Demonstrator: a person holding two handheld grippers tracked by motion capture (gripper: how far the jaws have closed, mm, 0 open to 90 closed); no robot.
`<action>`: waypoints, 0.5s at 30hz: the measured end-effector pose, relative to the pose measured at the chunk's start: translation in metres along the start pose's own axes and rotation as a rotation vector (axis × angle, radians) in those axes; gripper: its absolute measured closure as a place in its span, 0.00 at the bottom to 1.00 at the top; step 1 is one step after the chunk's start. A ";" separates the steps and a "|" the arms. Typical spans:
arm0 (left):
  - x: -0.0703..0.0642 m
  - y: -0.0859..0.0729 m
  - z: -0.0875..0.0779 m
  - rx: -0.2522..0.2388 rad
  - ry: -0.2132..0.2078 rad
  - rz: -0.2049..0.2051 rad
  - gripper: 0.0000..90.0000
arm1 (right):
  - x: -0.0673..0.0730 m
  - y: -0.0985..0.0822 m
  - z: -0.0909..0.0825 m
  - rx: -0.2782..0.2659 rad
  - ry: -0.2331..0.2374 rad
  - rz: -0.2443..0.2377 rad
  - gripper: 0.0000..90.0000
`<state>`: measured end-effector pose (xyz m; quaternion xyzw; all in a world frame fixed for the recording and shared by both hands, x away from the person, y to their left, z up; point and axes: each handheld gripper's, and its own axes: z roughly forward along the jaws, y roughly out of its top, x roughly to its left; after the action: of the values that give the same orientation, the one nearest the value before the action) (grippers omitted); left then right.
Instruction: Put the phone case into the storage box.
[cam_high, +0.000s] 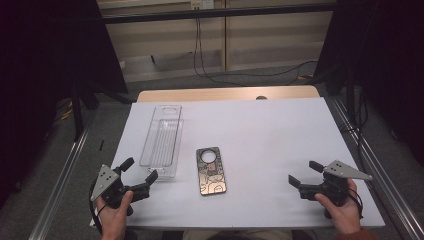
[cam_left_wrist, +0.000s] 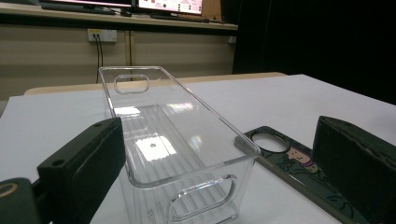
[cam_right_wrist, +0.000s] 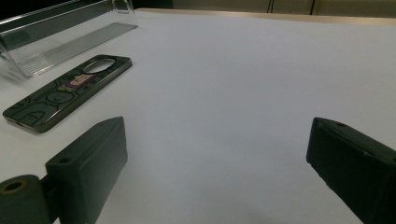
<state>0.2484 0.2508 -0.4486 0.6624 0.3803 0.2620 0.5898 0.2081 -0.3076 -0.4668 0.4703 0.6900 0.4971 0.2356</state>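
A clear plastic bin (cam_high: 162, 140) stands upright on the white desk (cam_high: 270, 135), long and narrow, with an oval handle cutout in each end wall, and it serves here as the landmark. Just beside the bin, on its right in the high view and apart from it by a narrow strip of bare desk, lies a dark phone case (cam_high: 211, 170), flat, with a round camera hole toward the bin's far half and cartoon drawings over its surface. The left tongs (cam_high: 138, 173) sit at the near end of the bin, held in the person's left hand (cam_high: 115, 212), their two black jaws spread wide apart and holding nothing; in the left gripper view the bin (cam_left_wrist: 177, 140) rises between those jaws, its near end wall close to the camera, while the phone case (cam_left_wrist: 289, 163) shows to the right of it, partly behind the right-hand jaw. The right tongs (cam_high: 304, 173) rest well apart from the bin, far past the phone case near the desk's right edge, gripped by the right hand (cam_high: 342, 207), jaws likewise open and empty. In the right gripper view the phone case (cam_right_wrist: 65, 93) lies off to the left with the bin (cam_right_wrist: 56, 32) behind it.
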 end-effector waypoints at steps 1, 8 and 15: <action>0.000 0.000 0.000 0.003 -0.005 0.000 0.03 | 0.001 0.000 0.000 0.004 0.004 -0.005 0.05; 0.000 0.000 0.000 0.004 -0.009 0.007 0.03 | 0.008 0.003 0.005 0.049 0.051 -0.002 0.05; 0.000 -0.001 0.000 0.003 -0.007 0.006 0.03 | 0.020 0.006 0.013 0.122 0.114 -0.032 0.05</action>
<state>0.2487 0.2509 -0.4492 0.6652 0.3766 0.2608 0.5896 0.2119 -0.2838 -0.4641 0.4436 0.7388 0.4762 0.1748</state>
